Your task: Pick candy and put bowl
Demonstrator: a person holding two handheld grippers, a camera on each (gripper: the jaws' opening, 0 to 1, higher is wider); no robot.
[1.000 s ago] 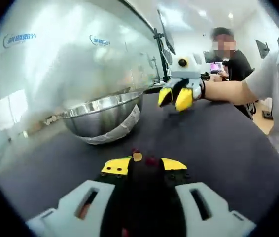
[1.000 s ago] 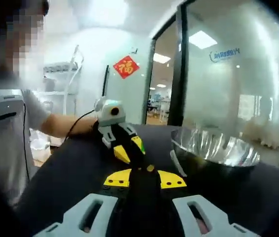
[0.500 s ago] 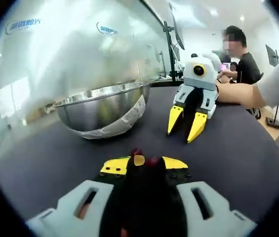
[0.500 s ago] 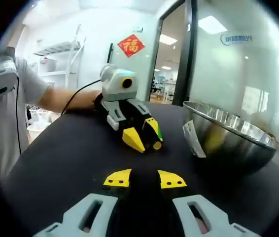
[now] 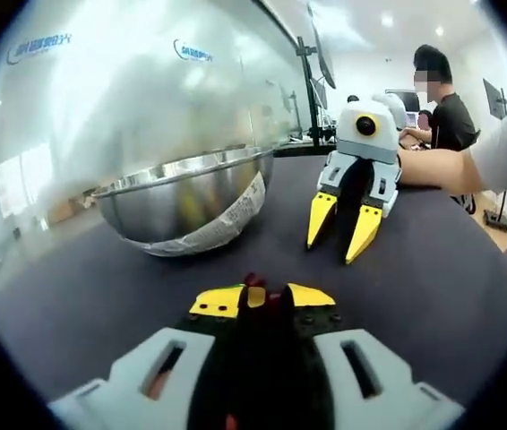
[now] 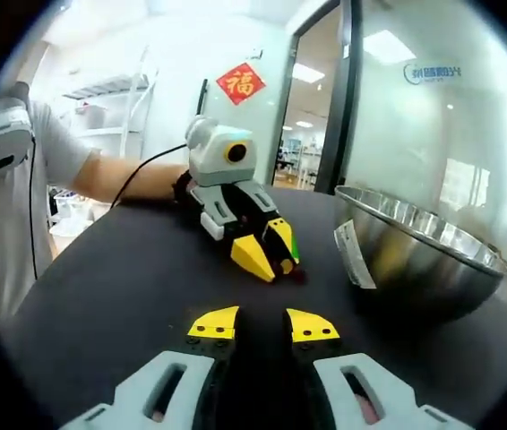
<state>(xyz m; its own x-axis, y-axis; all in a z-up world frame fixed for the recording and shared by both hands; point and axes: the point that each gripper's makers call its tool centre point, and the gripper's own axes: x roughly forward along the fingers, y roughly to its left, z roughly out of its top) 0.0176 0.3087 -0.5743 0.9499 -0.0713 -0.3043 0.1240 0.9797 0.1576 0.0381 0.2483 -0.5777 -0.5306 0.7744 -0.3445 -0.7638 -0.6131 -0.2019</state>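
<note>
A candy (image 5: 253,288) with red and yellow on it sits pinched between the yellow tips of my left gripper (image 5: 264,296), which is shut on it low over the black table (image 5: 433,278). From the right gripper view the left gripper (image 6: 270,253) points down at the table with the candy (image 6: 287,265) at its tips. A steel bowl (image 5: 182,202) stands left of it; in the right gripper view the bowl (image 6: 415,260) is on the right. My right gripper (image 6: 262,324) is open with nothing between its fingers, and faces the left one as the right gripper (image 5: 340,231).
A glass wall (image 5: 128,98) runs just behind the bowl. A person (image 5: 442,103) sits at a desk beyond the table's far end. The arm (image 5: 433,166) holding the right gripper reaches in from the right. A red sign (image 6: 240,82) hangs on the far wall.
The right gripper has come closer to the left one and its jaws have spread. The left gripper has lowered toward the table, still holding the candy.
</note>
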